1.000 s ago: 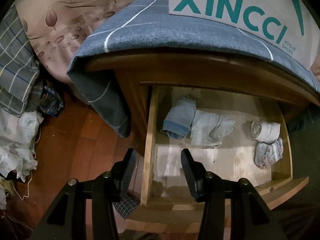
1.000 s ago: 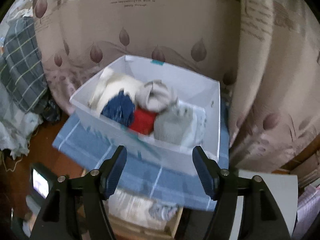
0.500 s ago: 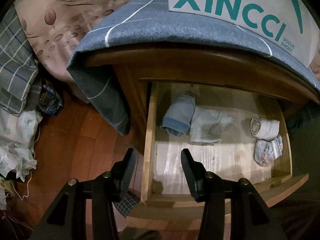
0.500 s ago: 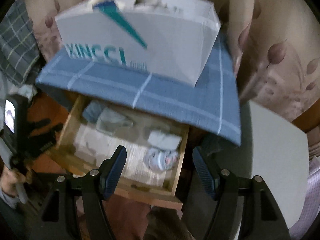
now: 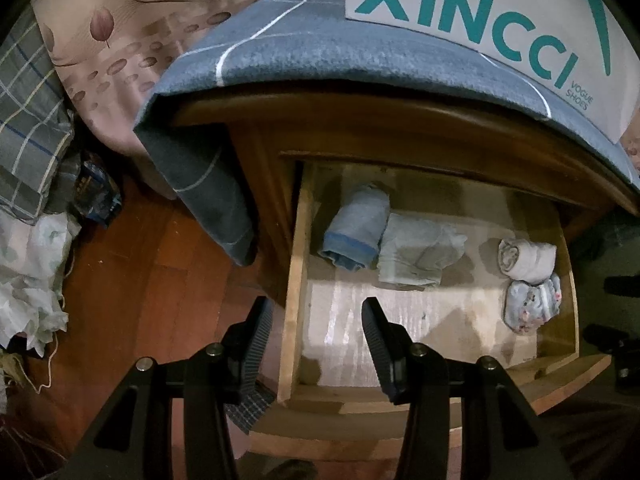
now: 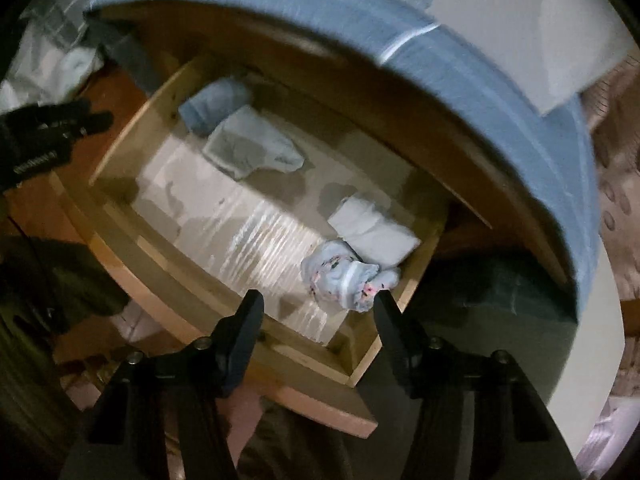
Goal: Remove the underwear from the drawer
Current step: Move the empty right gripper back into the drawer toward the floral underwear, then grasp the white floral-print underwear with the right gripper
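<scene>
Though open, drawer [image 5: 294,280] with underwear [image 5: 532,308]

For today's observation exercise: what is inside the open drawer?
Four garments in the drawer: blue roll, pale folded piece, white roll, patterned bundle. The back, under the cabinet top, is hidden.

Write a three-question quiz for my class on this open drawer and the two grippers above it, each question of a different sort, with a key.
1. How many rolled or folded garments lie in the drawer?
2. True or false: the right gripper already clamps the floral bundle.
3. Which garment lies at the same end as the white roll? A) the blue-edged roll B) the floral bundle C) the pale folded piece

Key
1. Four.
2. False: its jaws are closing, but the bundle lies beyond the fingertips, not pressed between them.
3. B.
</scene>
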`<state>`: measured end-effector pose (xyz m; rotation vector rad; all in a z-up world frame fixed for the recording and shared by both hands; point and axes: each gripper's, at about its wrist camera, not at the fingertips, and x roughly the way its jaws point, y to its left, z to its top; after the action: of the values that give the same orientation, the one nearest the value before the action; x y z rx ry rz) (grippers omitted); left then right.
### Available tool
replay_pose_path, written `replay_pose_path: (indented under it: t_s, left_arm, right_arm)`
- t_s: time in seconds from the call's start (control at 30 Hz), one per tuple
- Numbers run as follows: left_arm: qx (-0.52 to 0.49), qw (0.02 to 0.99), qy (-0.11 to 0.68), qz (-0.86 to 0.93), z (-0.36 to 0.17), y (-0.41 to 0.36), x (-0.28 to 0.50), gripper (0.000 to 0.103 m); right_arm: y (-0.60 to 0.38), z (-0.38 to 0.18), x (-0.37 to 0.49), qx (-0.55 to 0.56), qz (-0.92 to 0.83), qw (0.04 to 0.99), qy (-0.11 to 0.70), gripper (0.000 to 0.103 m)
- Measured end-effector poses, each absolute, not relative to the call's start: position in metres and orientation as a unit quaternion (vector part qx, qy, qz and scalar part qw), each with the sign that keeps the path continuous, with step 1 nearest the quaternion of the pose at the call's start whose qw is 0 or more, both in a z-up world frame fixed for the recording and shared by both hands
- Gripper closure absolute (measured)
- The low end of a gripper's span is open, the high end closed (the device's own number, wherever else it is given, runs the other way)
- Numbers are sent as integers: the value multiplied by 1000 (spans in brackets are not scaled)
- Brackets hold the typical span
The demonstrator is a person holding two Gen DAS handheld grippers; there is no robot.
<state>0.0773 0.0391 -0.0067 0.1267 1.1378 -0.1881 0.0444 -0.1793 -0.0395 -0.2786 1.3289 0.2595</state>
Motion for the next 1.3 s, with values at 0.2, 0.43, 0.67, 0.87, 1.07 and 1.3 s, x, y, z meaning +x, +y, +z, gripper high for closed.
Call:
replay_pose_path:
  t_s: [0.2, 0.43, 0.67, 0.87, 1.07, 1.3]
  left_arm:
    - [69, 836, 536, -90, -7, 36, 77, 55]
    - [35, 843, 531, -74, -1, 47, 82, 55]
    - [25, 839, 539, -67, -4, 55, 85, 55]
    - [25, 831, 551, -67, -10, 54, 86, 55]
    - [34, 828, 555, -68, -13, 50, 86, 55]
    - [48, 826, 557, -72, -15, 47, 85, 55]
  right_arm:
    - [-173, -67, 56, -189, 160, 743, 622, 51]
    - [-171, -105, 64, -232, 180, 709, 642, 61]
    - [-170, -130, 73, -259, 186, 690, 650, 60]
    - [-166, -144, 78, -285, 198, 673, 654, 59]
    - [-167, -161, 81, -311, 203, 657, 656, 58]
    - [-172, -171, 87, -316, 212, 647, 661, 55]
